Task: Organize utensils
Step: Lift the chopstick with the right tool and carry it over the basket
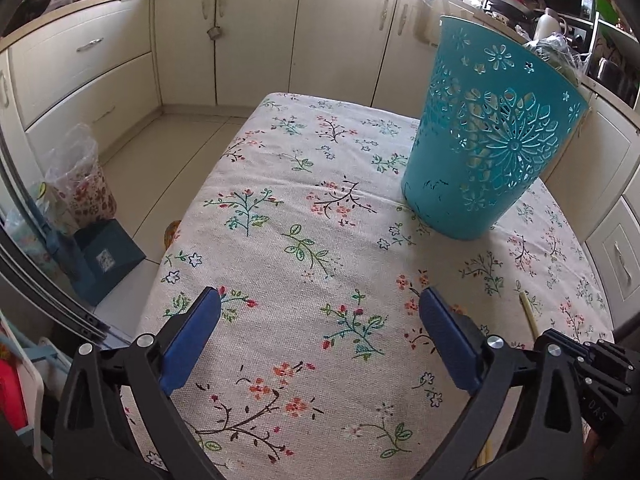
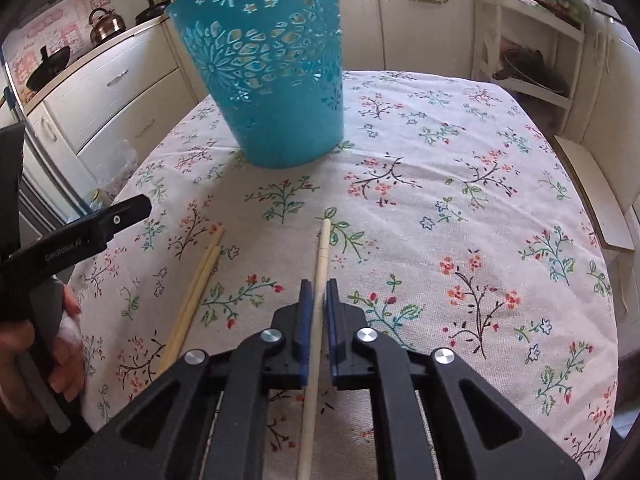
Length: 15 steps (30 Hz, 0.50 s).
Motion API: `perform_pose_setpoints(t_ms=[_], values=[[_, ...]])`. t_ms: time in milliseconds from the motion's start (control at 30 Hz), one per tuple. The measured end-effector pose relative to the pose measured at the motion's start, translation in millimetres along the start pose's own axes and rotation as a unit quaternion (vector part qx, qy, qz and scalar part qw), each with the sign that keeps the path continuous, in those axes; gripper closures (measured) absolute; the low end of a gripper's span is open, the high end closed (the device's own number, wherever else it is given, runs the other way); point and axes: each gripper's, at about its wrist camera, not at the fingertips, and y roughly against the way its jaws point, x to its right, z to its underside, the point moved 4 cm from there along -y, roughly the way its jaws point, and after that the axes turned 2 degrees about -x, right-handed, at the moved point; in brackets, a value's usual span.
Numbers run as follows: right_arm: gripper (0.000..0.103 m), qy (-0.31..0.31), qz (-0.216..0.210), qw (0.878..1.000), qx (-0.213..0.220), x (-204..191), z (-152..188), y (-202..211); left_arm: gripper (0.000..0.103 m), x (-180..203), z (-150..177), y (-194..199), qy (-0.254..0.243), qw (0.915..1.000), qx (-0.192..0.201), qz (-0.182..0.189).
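A tall teal cut-out basket (image 1: 492,140) (image 2: 276,80) stands upright at the far side of the flowered tablecloth (image 1: 304,208). A pale chopstick (image 2: 322,256) lies on the cloth pointing toward the basket. My right gripper (image 2: 319,286) has its jaws narrow on either side of it, with thin slivers of gap showing. Two more chopsticks (image 2: 200,280) lie side by side to its left. My left gripper (image 1: 320,300) hangs wide open over bare cloth, holding nothing. Its black finger (image 2: 128,210) and a person's hand (image 2: 68,344) show at the left edge. One chopstick tip (image 1: 527,312) shows beside the right gripper's body (image 1: 588,372).
Cream kitchen cabinets (image 1: 256,32) ring the table. On the floor to the left are a bag-lined patterned bin (image 1: 80,188) and a dark blue dustpan (image 1: 108,256). A white open shelf (image 2: 532,60) stands beyond the table's far right corner. A kettle (image 2: 106,24) sits on the counter.
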Motion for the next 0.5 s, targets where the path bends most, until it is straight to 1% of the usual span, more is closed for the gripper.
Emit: perform_pose_setpoints(t_ms=[33, 67, 133, 200, 233, 333, 400, 433, 500], values=[[0.085, 0.020, 0.004, 1.000, -0.004, -4.8, -0.9, -0.8, 0.008, 1.1, 0.1, -0.6, -0.001, 1.0000, -0.001, -0.001], [0.085, 0.039, 0.015, 0.999, -0.008, -10.0, -1.0, -1.3, 0.008, 2.2, 0.3, -1.6, -0.004, 1.0000, -0.004, -0.002], [0.085, 0.058, 0.029, 0.998, -0.008, -16.4, -1.1, -1.9, 0.008, 3.9, 0.6, -3.9, -0.010, 0.9999, -0.009, -0.005], [0.093, 0.040, 0.022, 0.999, -0.001, -12.7, -0.2, 0.1, 0.008, 5.7, 0.5, -6.4, -0.013, 0.9998, -0.015, -0.007], [0.096, 0.018, 0.011, 1.000, 0.002, -5.8, 0.2, 1.5, 0.008, 6.0, 0.5, -7.2, -0.013, 0.9997, -0.017, -0.007], [0.097, -0.056, -0.042, 0.997, 0.009, 13.0, 1.3, 6.2, 0.008, 5.0, 0.6, -9.8, -0.010, 0.9997, -0.024, -0.006], [0.097, -0.103, -0.092, 0.990, 0.026, 22.5, 2.5, 15.1, 0.008, 4.2, 0.7, -9.9, -0.008, 0.9996, -0.025, -0.005], [0.097, -0.115, -0.110, 0.987, 0.033, 24.5, 1.0, 18.8, 0.008, 4.6, 0.9, -9.8, -0.008, 0.9996, -0.025, -0.005], [0.097, -0.139, -0.149, 0.977, 0.062, 25.7, -8.0, 35.8, 0.008, 4.7, 0.7, -9.9, -0.008, 0.9996, -0.025, -0.005]])
